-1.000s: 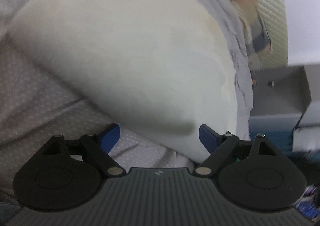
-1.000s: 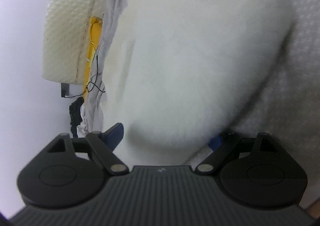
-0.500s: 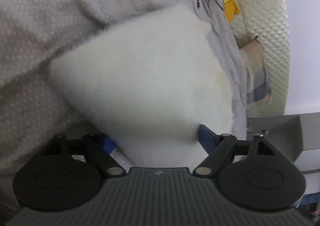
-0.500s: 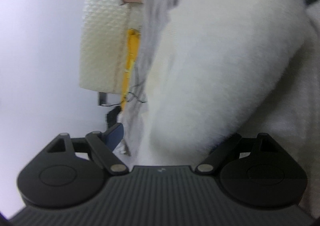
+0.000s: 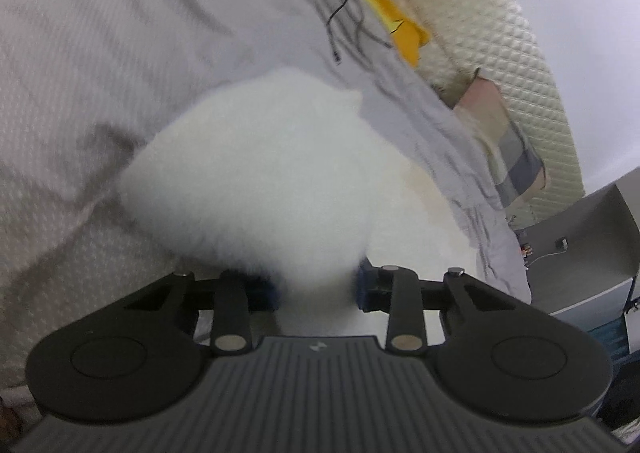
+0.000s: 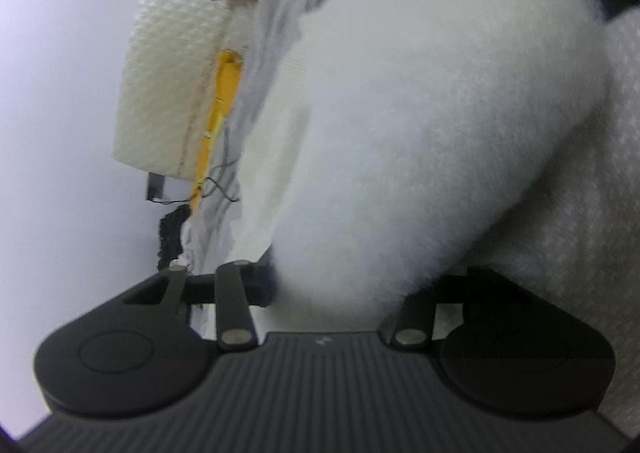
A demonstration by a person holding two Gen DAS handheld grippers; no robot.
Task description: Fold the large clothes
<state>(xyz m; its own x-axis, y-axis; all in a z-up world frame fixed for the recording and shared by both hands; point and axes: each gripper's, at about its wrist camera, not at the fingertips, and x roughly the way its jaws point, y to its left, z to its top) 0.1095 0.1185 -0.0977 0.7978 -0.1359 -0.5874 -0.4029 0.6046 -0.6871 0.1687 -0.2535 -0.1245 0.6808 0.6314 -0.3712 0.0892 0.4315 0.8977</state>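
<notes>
A fluffy white fleece garment (image 5: 256, 181) lies bunched on a grey dotted bedspread (image 5: 80, 53). My left gripper (image 5: 317, 289) has the garment's near edge between its blue pads; its jaws are closing and the fleece fills the gap, pinched narrow there. In the right wrist view the same garment (image 6: 420, 133) bulges over my right gripper (image 6: 340, 293). Its jaws are closing too, with fleece packed between them. The right pad is hidden under the fleece.
A cream quilted headboard (image 5: 500, 33) stands behind the bed, with a yellow item (image 5: 384, 13) and a black cable (image 5: 340, 25) by it. A light grey crumpled sheet (image 5: 440, 125) runs along the garment's far side. A grey cabinet (image 5: 592, 237) stands at the right.
Both pairs of jaws have narrowed from wide apart onto the fleece. The left gripper has risen and tipped, and the garment's edge has bunched up with it.
</notes>
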